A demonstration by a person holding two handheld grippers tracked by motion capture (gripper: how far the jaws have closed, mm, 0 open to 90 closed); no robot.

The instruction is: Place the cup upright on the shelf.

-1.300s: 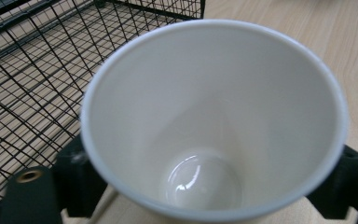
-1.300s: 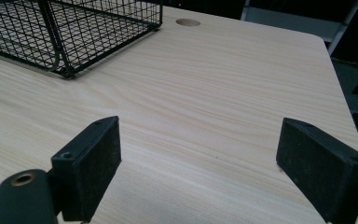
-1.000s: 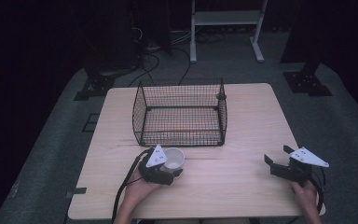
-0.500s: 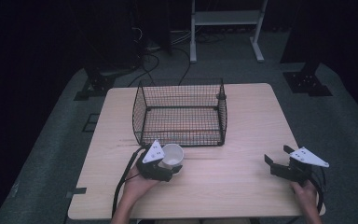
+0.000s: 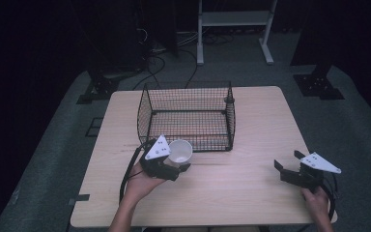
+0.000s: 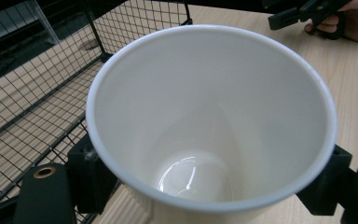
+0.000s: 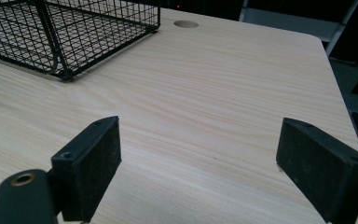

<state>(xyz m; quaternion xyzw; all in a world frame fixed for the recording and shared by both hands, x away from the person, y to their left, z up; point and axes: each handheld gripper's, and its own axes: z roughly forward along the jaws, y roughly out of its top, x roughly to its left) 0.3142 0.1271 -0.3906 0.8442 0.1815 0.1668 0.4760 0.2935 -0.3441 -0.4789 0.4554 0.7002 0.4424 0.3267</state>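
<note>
My left gripper (image 5: 178, 165) is shut on a white cup (image 5: 180, 152), held off the table just in front of the black wire basket (image 5: 188, 116). In the left gripper view the cup (image 6: 209, 126) stands mouth-up and has nothing inside; the two black jaws press its sides. The basket's mesh wall (image 6: 37, 93) is close on the left there. My right gripper (image 5: 286, 163) rests low at the table's right front with its jaws wide apart. In the right gripper view nothing but bare wood lies between its pads (image 7: 93, 163).
The light wooden table (image 5: 261, 125) carries the wire basket at its middle back. A cable hole (image 7: 185, 24) sits near the far edge. Beyond the table are dark floor, cables and a white stand (image 5: 232, 19).
My left gripper has lifted the white cup off the table and brought it slightly closer to the basket. The right gripper has stayed where it was.
</note>
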